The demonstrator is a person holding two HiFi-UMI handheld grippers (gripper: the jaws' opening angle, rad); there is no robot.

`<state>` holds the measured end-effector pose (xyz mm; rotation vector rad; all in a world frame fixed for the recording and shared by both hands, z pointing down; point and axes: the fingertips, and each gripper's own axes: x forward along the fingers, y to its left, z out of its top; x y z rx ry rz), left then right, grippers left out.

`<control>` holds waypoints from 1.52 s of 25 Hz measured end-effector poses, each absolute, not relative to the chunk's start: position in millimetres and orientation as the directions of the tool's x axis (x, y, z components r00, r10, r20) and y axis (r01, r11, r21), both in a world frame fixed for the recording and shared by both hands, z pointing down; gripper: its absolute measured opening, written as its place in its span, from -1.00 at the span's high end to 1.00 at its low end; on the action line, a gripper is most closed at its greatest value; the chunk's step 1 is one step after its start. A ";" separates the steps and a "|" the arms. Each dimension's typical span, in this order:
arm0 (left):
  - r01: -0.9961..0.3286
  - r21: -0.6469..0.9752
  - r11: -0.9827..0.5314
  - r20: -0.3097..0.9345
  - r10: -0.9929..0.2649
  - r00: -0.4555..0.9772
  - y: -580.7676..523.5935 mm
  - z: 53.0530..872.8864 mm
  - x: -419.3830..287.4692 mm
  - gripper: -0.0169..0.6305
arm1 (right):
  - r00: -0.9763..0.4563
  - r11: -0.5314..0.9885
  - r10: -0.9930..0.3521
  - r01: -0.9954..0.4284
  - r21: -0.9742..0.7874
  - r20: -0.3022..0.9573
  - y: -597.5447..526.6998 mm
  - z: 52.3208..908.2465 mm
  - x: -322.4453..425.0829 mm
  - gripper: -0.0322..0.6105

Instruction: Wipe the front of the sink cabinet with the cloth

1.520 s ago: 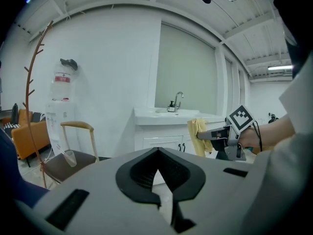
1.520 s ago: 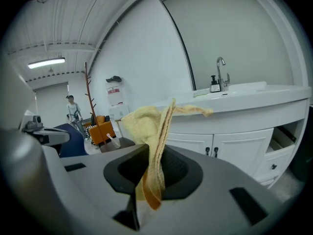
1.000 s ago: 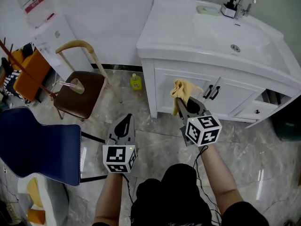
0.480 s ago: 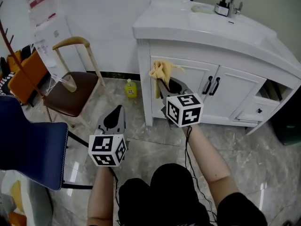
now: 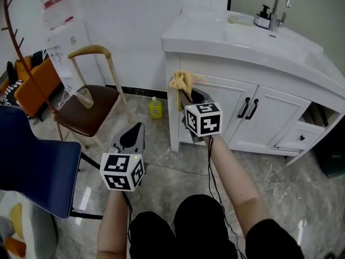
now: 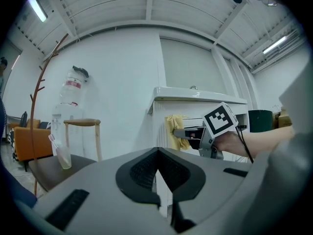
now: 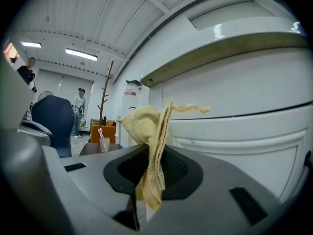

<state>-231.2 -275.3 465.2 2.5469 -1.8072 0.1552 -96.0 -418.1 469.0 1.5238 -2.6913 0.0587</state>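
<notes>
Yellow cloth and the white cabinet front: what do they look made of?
The cloth looks like soft woven or terry fabric, matte: nubbly texture, limp folds. The cabinet front looks like painted wood or board, smooth with a slight sheen and moulded panels; which, I cannot tell.

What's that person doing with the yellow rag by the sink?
A person holds a gripper in each hand. The right gripper is shut on a yellow cloth and holds it up at the top left corner of the white sink cabinet front, ready for wiping. Whether it touches is hard to tell. The left gripper is shut, empty, and held lower, away from the cabinet.
</notes>
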 end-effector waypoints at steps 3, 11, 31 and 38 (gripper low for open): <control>-0.939 -0.047 -0.342 0.101 -0.936 0.336 -281.1 469.0 -224.2 0.91 | -0.503 0.503 -0.862 -0.864 -0.015 0.068 -423.0 473.5 -89.7 0.65; -0.911 -0.053 -0.409 0.111 -0.909 0.402 -299.5 469.6 -184.6 0.91 | -0.443 0.442 -0.894 -0.896 -0.027 0.067 -419.6 476.1 -38.0 0.65; -0.802 -0.012 -0.597 0.144 -0.795 0.590 -309.9 486.3 -62.2 0.91 | -0.174 0.164 -0.981 -0.981 -0.103 0.088 -385.1 483.4 133.4 0.65; -0.812 0.003 -0.584 0.181 -0.798 0.575 -306.2 499.6 -70.5 0.91 | -0.181 0.174 -0.981 -0.980 -0.092 0.075 -377.2 483.1 122.9 0.65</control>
